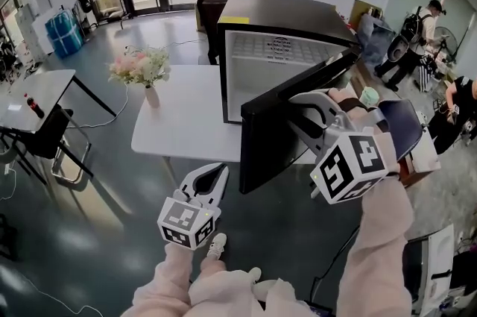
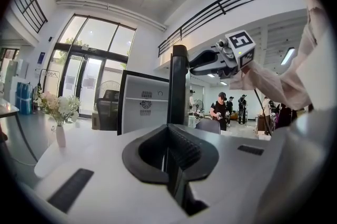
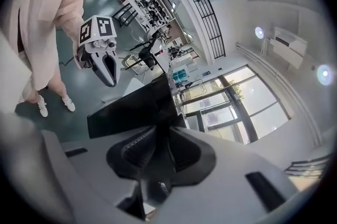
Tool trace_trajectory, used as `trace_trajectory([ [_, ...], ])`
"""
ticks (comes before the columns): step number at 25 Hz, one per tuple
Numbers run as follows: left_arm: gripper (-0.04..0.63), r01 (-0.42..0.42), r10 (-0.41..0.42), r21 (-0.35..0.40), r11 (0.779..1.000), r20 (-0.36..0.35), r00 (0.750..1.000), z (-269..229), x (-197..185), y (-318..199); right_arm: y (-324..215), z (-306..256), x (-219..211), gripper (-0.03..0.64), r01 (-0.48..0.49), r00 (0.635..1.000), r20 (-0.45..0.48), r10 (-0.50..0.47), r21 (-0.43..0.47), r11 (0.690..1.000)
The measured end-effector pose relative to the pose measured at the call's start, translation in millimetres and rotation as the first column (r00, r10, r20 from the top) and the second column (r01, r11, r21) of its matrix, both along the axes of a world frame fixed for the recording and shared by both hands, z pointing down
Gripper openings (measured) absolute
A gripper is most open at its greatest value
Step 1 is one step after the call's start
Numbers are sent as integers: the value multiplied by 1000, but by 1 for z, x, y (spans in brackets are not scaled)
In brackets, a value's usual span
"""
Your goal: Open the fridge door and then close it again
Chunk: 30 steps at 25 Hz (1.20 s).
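On door (image 1: 268,151): right hand-held gripper (image 1: 298,110) (tilted down).

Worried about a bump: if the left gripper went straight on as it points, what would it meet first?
Probably the edge of the open fridge door, dead ahead of the left gripper; the gap between them is hard to judge.

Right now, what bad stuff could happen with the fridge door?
The right gripper pinches only the thin top edge of the fridge door, so it might slip off. A hard swing could shove the fridge on its white table, and a jolt might tip the flower vase standing nearby.
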<state>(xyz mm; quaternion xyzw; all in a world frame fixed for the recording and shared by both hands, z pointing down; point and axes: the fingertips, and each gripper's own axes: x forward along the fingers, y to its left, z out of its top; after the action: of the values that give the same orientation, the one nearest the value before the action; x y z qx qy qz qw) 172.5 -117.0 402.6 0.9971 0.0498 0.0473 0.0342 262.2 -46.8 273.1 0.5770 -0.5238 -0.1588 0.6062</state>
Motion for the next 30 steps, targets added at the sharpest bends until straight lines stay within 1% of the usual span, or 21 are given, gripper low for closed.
trace_trajectory([
  [4,11,0,0,-4,1000,4,1000,-1,5,-12,-13,-1,5,88,-2,1000,0,2,-13,1000],
  [11,12,0,0,-20,1000,-1,1000,-3,18,-31,-34,-1,17,89,-10,1000,-26,9,-33,999],
  [18,11,5,-5,-28,1000,-3,1000,-1,28,-50,-52,2,27,87,-10,1000,-7,9,-41,999],
  [24,11,7,-7,-36,999,-15,1000,-3,41,-66,-67,1,36,87,-17,1000,-20,16,-65,998],
  [30,11,4,-6,-42,999,-29,1000,-7,56,-80,-80,2,45,87,-18,1000,-26,17,-63,998],
])
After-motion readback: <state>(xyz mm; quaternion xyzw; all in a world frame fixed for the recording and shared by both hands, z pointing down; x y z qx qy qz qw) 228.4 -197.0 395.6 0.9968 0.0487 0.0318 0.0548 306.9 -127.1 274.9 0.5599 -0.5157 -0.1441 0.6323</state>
